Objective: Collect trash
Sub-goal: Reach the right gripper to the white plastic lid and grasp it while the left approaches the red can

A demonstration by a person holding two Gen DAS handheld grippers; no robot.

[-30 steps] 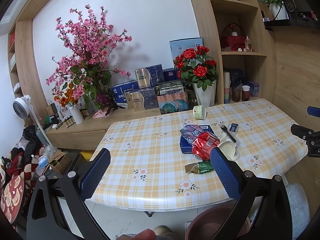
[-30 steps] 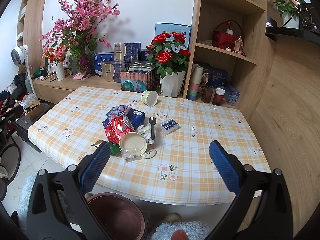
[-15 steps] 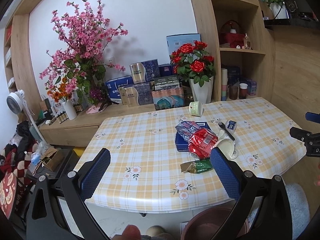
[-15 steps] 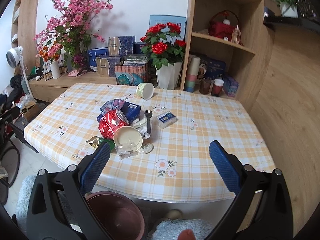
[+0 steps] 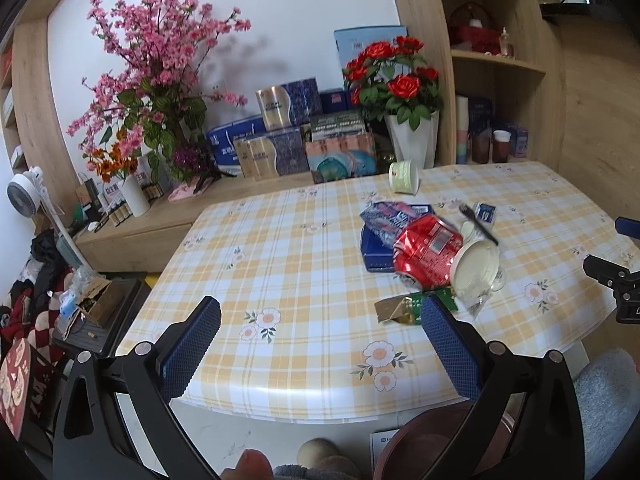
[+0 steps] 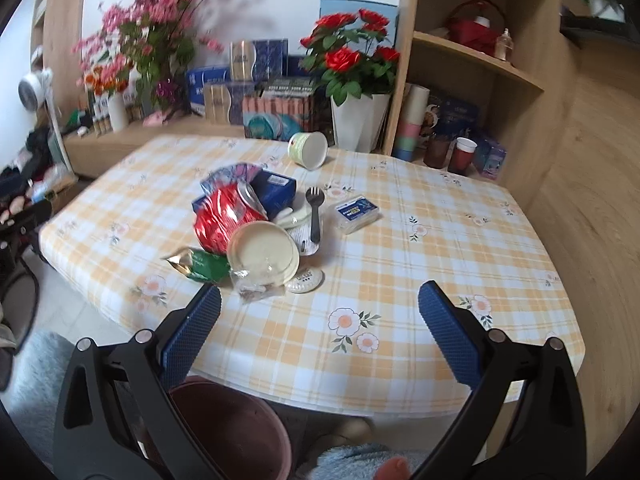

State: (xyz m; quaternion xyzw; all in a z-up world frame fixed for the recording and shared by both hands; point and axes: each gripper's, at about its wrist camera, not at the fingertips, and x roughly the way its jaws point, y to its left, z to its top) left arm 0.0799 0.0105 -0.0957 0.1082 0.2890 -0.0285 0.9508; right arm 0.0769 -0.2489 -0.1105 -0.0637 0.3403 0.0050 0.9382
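Note:
A trash pile lies on the checked table (image 5: 280, 248): a crushed red can (image 5: 428, 254) (image 6: 224, 216), a cream lid (image 5: 476, 268) (image 6: 262, 254), a green-gold wrapper (image 5: 404, 308) (image 6: 200, 265), a blue box (image 6: 276, 190), a black fork (image 6: 314, 212), a small blue-white packet (image 6: 354, 212) and a tipped paper cup (image 5: 404, 171) (image 6: 309, 151). My left gripper (image 5: 320, 340) is open and empty above the table's near edge, left of the pile. My right gripper (image 6: 320, 328) is open and empty, just in front of the pile. A brown bin (image 6: 236, 428) (image 5: 428, 444) stands on the floor under the near edge.
A white vase of red roses (image 6: 356, 80), stacked boxes (image 5: 280, 136) and pink blossoms (image 5: 152, 52) line the sideboard behind the table. Wooden shelves (image 6: 480, 60) rise at the right. A fan (image 5: 26, 196) and floor clutter (image 5: 60, 292) are at the left.
Both grippers have moved closer to the table, so the pile looks larger. Both stay open and empty. Nothing on the table has moved.

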